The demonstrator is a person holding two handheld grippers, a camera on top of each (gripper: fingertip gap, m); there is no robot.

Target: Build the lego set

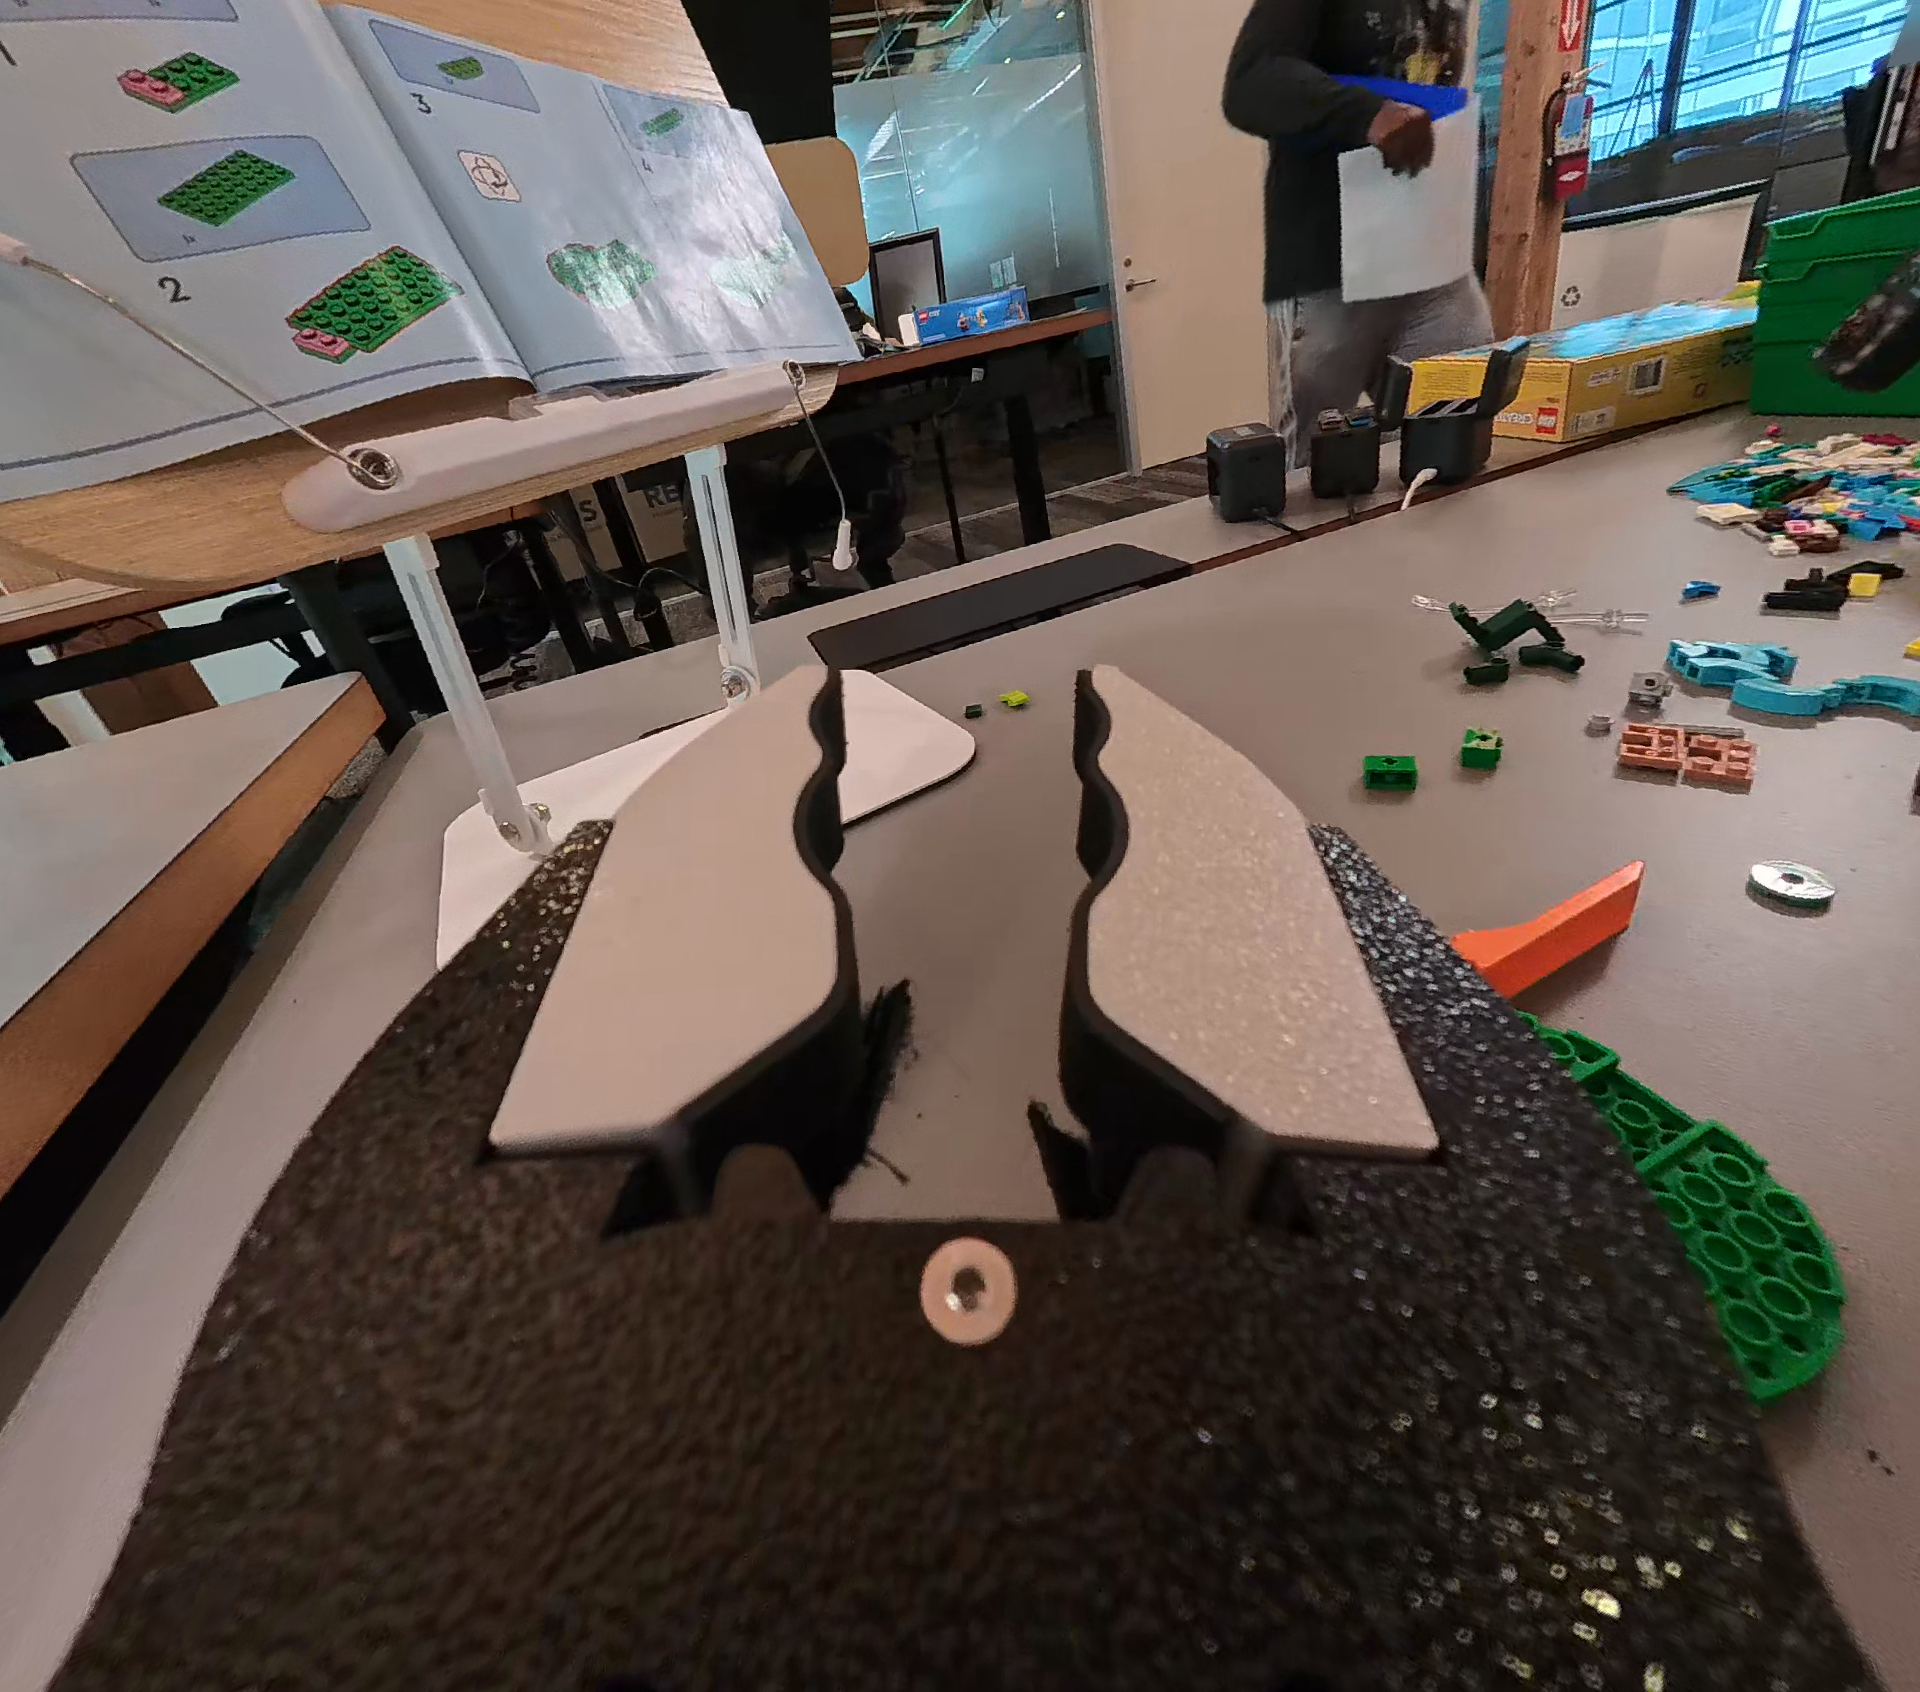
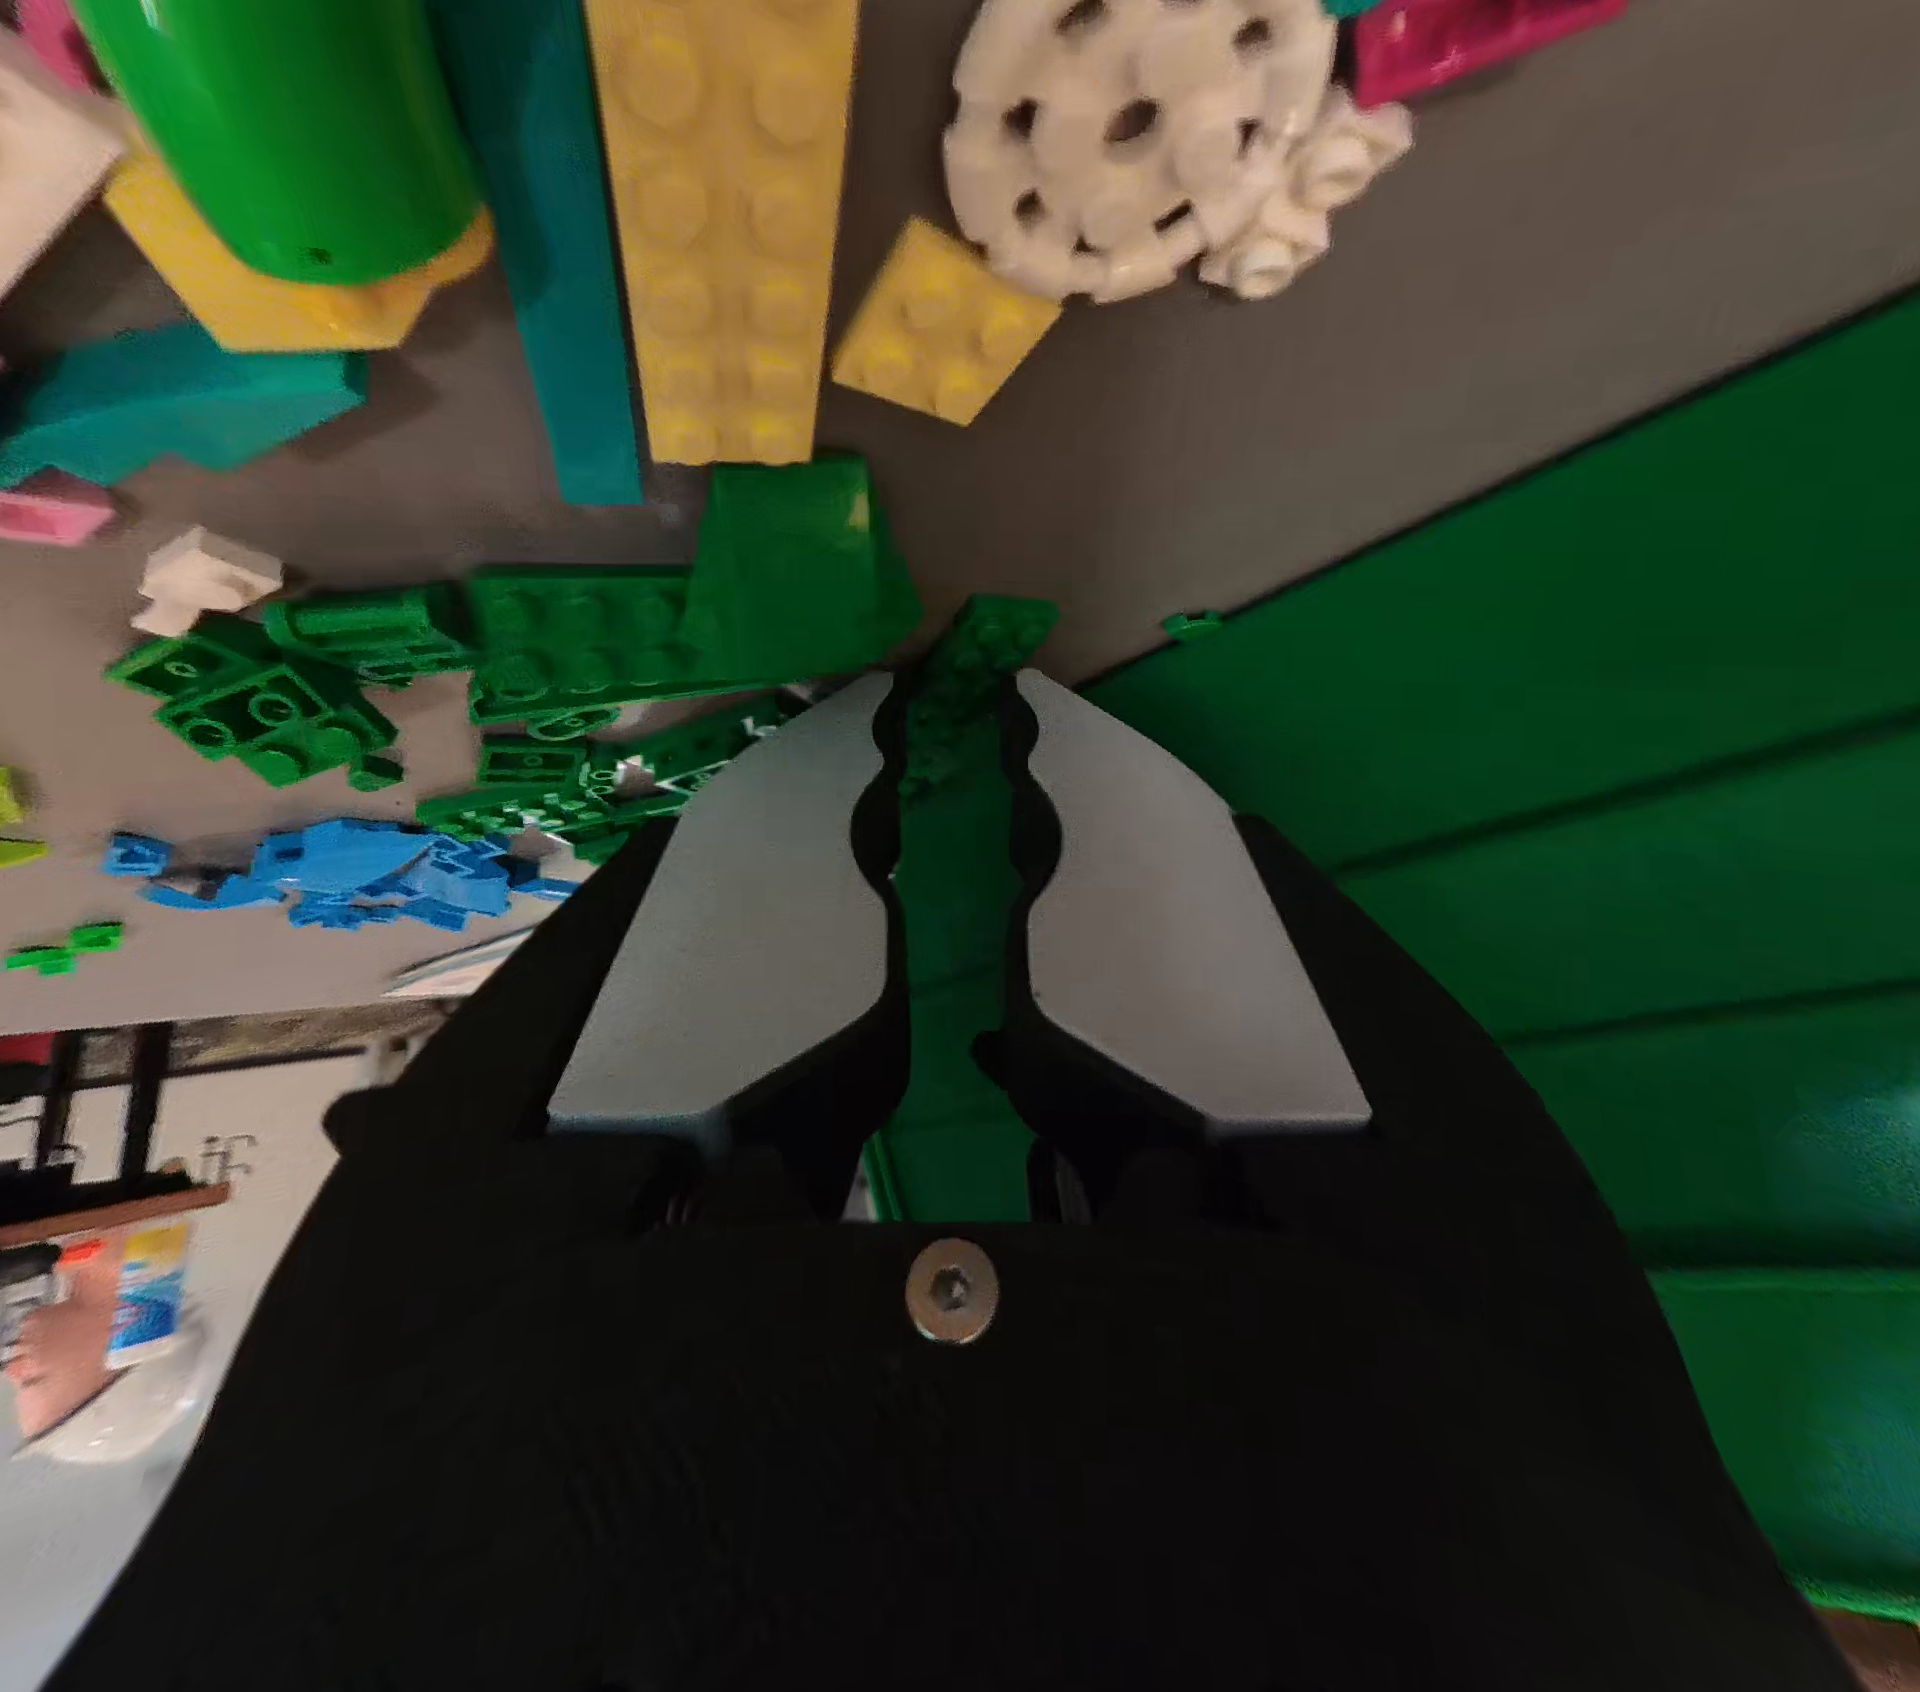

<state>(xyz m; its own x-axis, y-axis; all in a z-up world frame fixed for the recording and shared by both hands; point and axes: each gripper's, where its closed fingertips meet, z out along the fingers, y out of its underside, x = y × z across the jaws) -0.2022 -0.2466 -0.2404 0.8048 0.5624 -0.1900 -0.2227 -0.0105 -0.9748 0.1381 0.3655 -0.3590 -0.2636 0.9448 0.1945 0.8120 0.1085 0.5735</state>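
Note:
My left gripper [image 1: 951,686] is open and empty, low over the grey table [image 1: 1299,811]. A bright green plate assembly [image 1: 1714,1227] lies studs-down just right of it, partly hidden under the gripper body. The open instruction booklet [image 1: 312,208] rests on a wooden stand at the upper left. My right gripper [image 2: 954,681] is shut on a small green studded plate [image 2: 997,629], held edge-on between the fingers above a pile of loose green bricks [image 2: 582,655].
An orange brick separator [image 1: 1558,915] and scattered loose bricks [image 1: 1808,489] lie to the right. A green bin [image 2: 1558,811] stands close on the right. Yellow plates [image 2: 727,136] and a white round plate [image 2: 1132,84] lie beyond. A person [image 1: 1361,136] stands past the table.

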